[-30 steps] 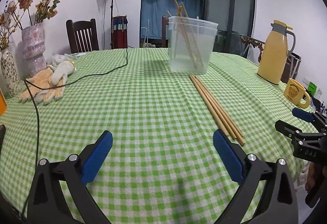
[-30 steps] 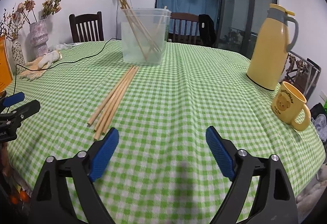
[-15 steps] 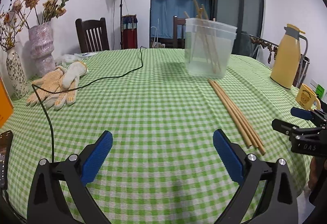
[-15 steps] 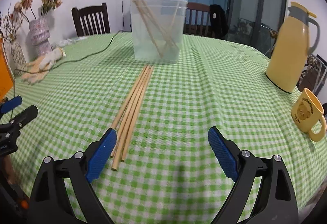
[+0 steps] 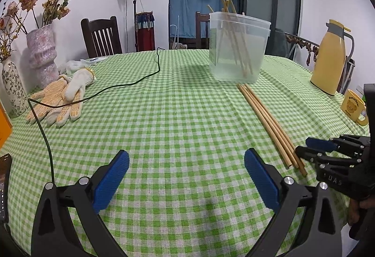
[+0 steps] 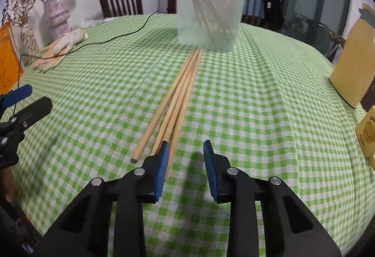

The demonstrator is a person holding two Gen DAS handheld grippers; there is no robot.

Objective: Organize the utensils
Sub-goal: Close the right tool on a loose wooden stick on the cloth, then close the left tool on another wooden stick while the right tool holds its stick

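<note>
the right gripper (image 6: 184, 158) is closing at the near ends of the loose chopsticks (image 6: 180, 90), but nothing is lying between its pads; the left pad is sitting over those tips, so it is likely nudging the smooth round sticks into rolling apart on the woven checked tablecloth (image 6: 257, 104). the clear plastic tub (image 6: 211, 10), already holding slanted sticks, is standing at the bundle's far end. the left gripper (image 5: 186, 177) is hanging spread wide, empty.
</note>
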